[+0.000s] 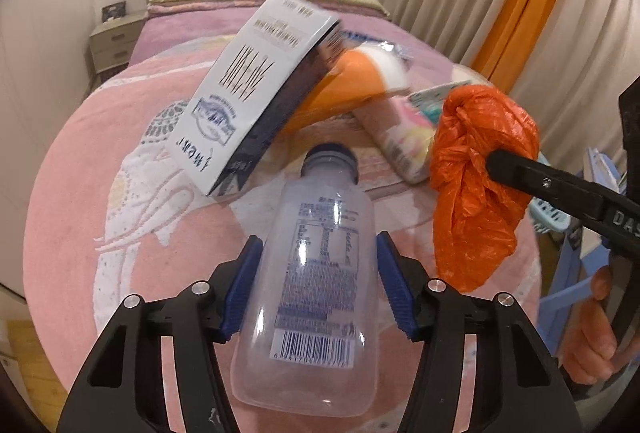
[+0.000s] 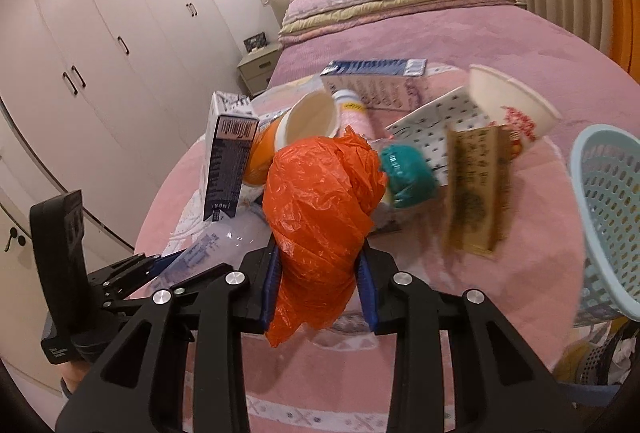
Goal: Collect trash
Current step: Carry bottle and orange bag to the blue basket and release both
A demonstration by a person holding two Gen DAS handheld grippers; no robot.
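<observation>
Fingers of the left gripper point(image 1: 318, 285) bracket the clear plastic bottle point(image 1: 316, 273), blue pads against both flanks of its body, cap pointing away toward the headboard; whether the squeeze is firm I cannot tell. Bottle sits at the near edge of the bed point(image 1: 100, 161), with a tilted white carton point(image 1: 248, 93) and an orange cup point(image 1: 352, 85) just beyond its cap. Judgement: seat the pads fully before lifting, since thin plastic may buckle or slip, and draw the bottle back clear of the leaning carton. Right wrist view: right gripper point(image 2: 320, 285) pinches the crumpled orange plastic bag point(image 2: 320, 201), which bulges above and hangs below the pads. Remaining litter lies mid-bed; a pale blue basket point(image 2: 612, 209) stands at the bed's right edge. Judgement: carry the bag over the basket rim before releasing; loose film may snag on a pad.
</observation>
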